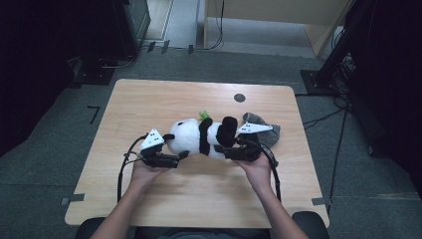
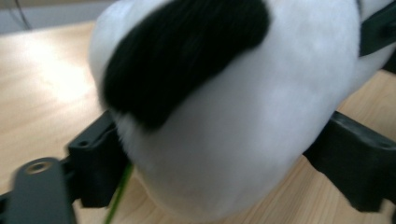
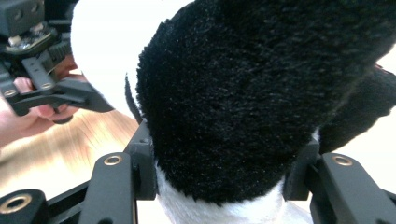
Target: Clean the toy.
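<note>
A black-and-white plush panda lies on its side in the middle of the wooden table. My left gripper is at its white head. The jaws stand wide on either side of the head and do not visibly squeeze it. My right gripper is at the body end, shut on a thick black limb, which fills the gap between the two pads. The left gripper and the hand holding it appear at the upper left of the right gripper view.
A grey piece of cloth lies against the panda's far right side. A small green piece pokes out behind the panda, and a green strand runs under its head. A dark round hole sits near the table's far edge.
</note>
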Demonstrator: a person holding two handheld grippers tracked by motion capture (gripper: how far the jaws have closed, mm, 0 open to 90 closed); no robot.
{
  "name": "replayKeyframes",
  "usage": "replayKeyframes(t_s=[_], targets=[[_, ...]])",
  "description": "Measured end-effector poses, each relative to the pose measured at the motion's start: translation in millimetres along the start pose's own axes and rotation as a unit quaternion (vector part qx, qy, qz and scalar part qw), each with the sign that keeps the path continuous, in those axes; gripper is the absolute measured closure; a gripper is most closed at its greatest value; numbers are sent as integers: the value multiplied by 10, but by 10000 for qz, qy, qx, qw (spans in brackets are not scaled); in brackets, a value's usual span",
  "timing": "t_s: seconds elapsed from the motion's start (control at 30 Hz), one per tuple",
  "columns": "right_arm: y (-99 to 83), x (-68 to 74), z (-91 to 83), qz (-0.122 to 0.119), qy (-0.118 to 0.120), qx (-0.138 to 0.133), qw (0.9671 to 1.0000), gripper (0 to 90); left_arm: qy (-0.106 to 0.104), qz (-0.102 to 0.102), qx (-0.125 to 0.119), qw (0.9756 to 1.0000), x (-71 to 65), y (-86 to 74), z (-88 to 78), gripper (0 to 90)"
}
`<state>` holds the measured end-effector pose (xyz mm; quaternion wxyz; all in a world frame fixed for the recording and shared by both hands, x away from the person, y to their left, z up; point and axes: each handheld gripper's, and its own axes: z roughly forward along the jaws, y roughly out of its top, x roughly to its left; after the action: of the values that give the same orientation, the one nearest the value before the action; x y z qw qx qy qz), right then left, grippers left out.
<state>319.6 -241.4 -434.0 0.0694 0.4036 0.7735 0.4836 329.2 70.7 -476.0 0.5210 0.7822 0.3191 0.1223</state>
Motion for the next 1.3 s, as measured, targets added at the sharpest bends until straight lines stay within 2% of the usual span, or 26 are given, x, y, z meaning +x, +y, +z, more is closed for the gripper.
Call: replayKeyframes(t_s=[0.07, 0.17, 0.23, 0.3, 0.33, 0.37, 0.43, 0.47, 0.5, 0.63, 0.67, 0.7, 0.73, 0.77, 0.83, 0.87, 0.93, 0.97, 1.07, 1.13, 1.2, 1.23, 1.27, 1.3], targets=[[-14, 41, 27, -104, -110, 51, 9999, 454, 78, -146, 120, 9998, 3, -16, 14, 216], [-36, 27, 50, -79, -127, 57, 9999, 424, 200, -202, 114, 9995, -37, 18, -12, 363], [-39, 3, 52, -83, -164, 35, 9998, 326, 183, -271, 68, 9994, -48, 38, -41, 442], [-40, -8, 46, -139, -195, -1, 9997, 295, 171, -330, 59, 9993, -51, 46, -46, 490], [-48, -24, 28, -370, -232, -122, 9990, 217, 84, -494, 52, 9987, -27, 63, -63, 505], [-51, -32, 18, -433, -227, -139, 9987, 205, 14, -606, 41, 9981, 1, 76, -81, 513], [-68, -60, -18, -540, -96, -249, 9982, 194, -45, -729, 2, 9973, 53, 109, -133, 515], [-68, -60, -18, -540, -96, -249, 9982, 194, -45, -729, 2, 9973, 53, 109, -133, 515], [-97, -85, -52, -697, -43, -300, 9971, 201, 38, -693, 34, 9976, 80, 150, -189, 514], [-147, -120, -82, -755, -148, -310, 9966, 243, 88, -846, -17, 9964, 167, 173, -288, 511], [-197, -155, -67, -724, -95, -226, 9971, 270, -26, -1044, -70, 9945, 240, 178, -334, 509], [-210, -161, -47, -748, -58, -179, 9970, 274, -117, -1124, -84, 9936, 266, 180, -344, 508], [-224, -162, -13, -767, 1, -134, 9970, 274, -117, -1124, -84, 9936, 266, 180, -344, 503], [-234, -153, 33, -798, 109, -95, 9967, 274, -247, -1298, -93, 9912, 290, 183, -344, 498], [-241, -114, 99, -853, 214, -75, 9961, 287, -430, -1488, -26, 9879, 300, 181, -316, 470], [-241, -79, 133, -912, 171, -26, 9957, 287, -460, -1531, 32, 9871, 296, 179, -299, 461], [-243, -28, 190, -1019, -69, 146, 9947, 330, -501, -1573, 98, 9862, 317, 169, -270, 409], [-248, -21, 204, -1030, -166, 230, 9943, 392, -474, -1571, 93, 9864, 322, 163, -255, 374], [-252, -43, 188, -913, -88, 303, 9953, 437, -404, -1583, 76, 9865, 336, 156, -222, 264], [-240, -42, 160, -879, -67, 214, 9959, 437, -337, -1473, 58, 9885, 317, 161, -206, 240], [-225, -26, 123, -909, -126, 153, 9957, 437, -244, -1257, 118, 9917, 279, 176, -195, 222], [-225, -26, 123, -909, -126, 153, 9957, 437, -244, -1257, 118, 9917, 279, 176, -195, 214], [-208, -10, 69, -940, -158, 67, 9954, 439, -185, -1092, 164, 9937, 240, 183, -185, 205], [-202, -4, 46, -946, -151, 30, 9954, 443, -164, -1070, 224, 9939, 225, 188, -177, 201]])
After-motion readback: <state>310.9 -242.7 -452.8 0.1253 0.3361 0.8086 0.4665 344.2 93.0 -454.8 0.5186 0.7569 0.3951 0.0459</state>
